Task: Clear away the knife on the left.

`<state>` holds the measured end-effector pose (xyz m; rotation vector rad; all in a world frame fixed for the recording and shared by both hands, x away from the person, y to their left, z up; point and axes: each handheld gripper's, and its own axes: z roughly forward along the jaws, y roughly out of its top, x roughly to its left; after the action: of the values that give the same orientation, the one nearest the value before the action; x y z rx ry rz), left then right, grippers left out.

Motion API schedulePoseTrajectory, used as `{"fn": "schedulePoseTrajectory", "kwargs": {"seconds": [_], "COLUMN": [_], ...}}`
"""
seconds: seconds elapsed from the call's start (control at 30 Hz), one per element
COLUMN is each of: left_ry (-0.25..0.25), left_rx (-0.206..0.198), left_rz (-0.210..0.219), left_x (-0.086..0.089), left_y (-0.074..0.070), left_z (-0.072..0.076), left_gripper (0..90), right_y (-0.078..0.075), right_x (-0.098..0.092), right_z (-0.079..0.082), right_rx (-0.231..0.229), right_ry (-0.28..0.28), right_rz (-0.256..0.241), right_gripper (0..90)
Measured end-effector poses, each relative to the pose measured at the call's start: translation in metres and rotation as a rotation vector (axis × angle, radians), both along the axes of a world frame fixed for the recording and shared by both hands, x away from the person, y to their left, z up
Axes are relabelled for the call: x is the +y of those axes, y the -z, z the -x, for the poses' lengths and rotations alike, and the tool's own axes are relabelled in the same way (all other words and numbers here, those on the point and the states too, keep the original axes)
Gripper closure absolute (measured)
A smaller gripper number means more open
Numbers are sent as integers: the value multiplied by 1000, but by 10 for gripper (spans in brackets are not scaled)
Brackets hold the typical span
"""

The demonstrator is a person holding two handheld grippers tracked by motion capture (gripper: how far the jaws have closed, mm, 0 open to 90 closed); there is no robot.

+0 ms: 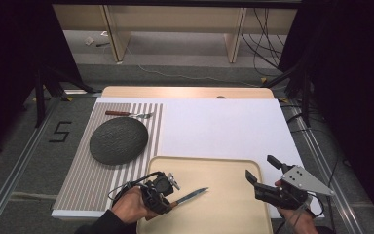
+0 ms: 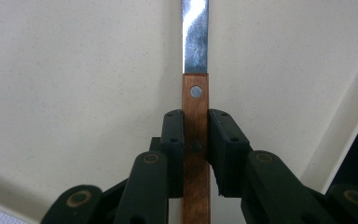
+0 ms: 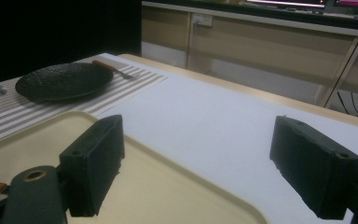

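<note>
On the near side of the table sits the cream tray [image 1: 233,168]. Over its left part my left gripper [image 1: 168,197] pinches the knife [image 1: 190,196] by its wooden handle. If it twists, it could drop. My right gripper [image 1: 263,170] is spread wide, holding nothing.

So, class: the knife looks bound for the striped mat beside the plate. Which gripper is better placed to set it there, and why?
Left. The left gripper is shut on the knife handle and sits on the mat side. The right gripper is open and empty, past the tray, farther from the plate.
</note>
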<state>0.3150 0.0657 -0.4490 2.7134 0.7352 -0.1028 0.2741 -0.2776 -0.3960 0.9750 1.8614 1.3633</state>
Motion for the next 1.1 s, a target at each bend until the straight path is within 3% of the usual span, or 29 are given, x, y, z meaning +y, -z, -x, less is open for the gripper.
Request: {"fn": "schedulePoseTrajectory", "kwargs": {"seconds": [0.37,0.47,0.5,0.53,0.67,0.87,1.1], "left_ry": [-12,-17,-21,-17,-12,-7,6], "left_rx": [25,27,22,15,-38,-69,-103], "left_rz": [-16,7,16,23,66,121,140], "left_x": [0,1,1,1,0,-3,-10], "left_y": [6,4,3,2,-5,-12,-13], "left_z": [0,0,0,0,3,8,13], "left_gripper": [753,638,526,526,334,257,197], "right_y": [0,0,0,0,0,0,0], "right_x": [0,0,0,0,0,0,0], "right_z": [0,0,0,0,0,0,0], "right_rx": [-1,-1,0,0,1,0,1], "right_ry": [0,0,-1,-1,-1,-1,-2], "right_rz": [0,0,1,1,0,0,1], "right_gripper": [185,186,186,186,186,186,186]}}
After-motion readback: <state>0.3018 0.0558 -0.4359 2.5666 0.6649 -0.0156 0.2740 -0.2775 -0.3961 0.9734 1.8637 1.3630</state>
